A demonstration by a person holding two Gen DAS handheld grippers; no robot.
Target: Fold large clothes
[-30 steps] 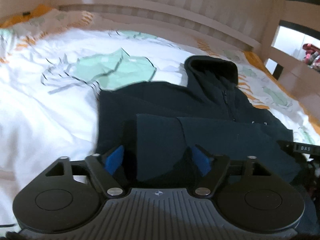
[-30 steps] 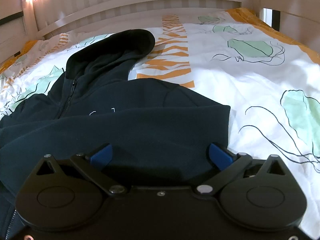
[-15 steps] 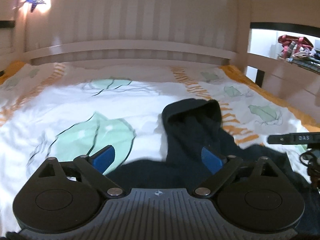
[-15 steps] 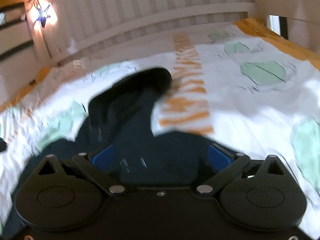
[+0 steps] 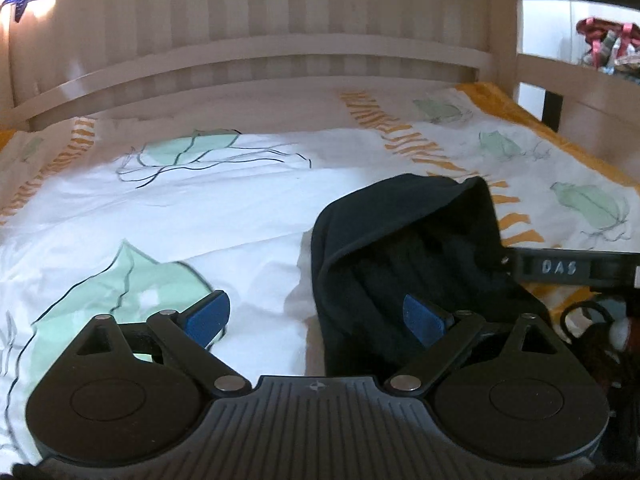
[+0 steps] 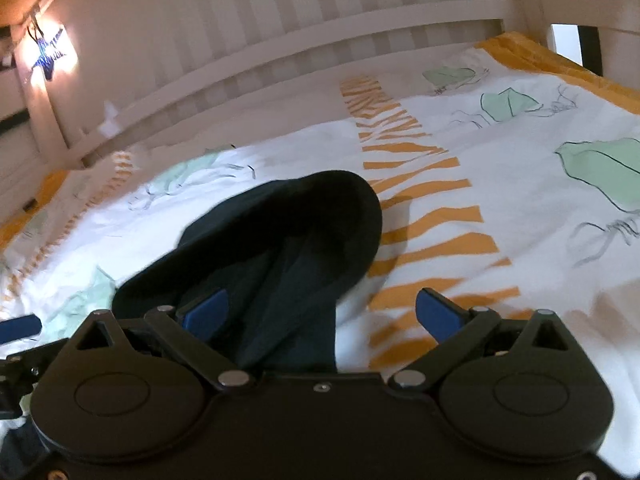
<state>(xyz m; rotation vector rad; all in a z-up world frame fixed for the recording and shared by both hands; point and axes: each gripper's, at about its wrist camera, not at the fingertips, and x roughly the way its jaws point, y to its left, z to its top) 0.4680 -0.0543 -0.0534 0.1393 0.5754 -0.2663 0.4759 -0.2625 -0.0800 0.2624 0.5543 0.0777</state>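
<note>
2 fisheye views from handheld grippers look across a bed toward a pale slatted headboard (image 5: pixel 280 48). The bed is covered by a white duvet (image 5: pixel 224 208) printed with mint-green leaves and orange stripes. A dark navy hooded jacket (image 5: pixel 400 248) lies on the duvet, its hood toward the headboard with the opening gaping upward; only the hood and upper part show, the rest is hidden below both tools.

The left gripper (image 5: pixel 316 316) hovers over the hood's left edge with its jaws spread wide. One blue pad (image 5: pixel 208 314) sits over bare duvet, the other over dark fabric. The jaws have just been opening, and nothing is pinched between them. The right gripper (image 6: pixel 320 312) is also spread wide: its left pad is over the hood, its right pad over the orange stripes, gripping nothing. In the left view its black body shows just right of the hood.

Judgement: both tools are empty and poised at the hood end, so the step in hand looks like the reach for the hood or shoulders, to fold the top down onto the body. The next move would call for lowering each tool to a hood edge, closing on 1 layer edge each side, then carrying both together so the fold lies flat
</note>
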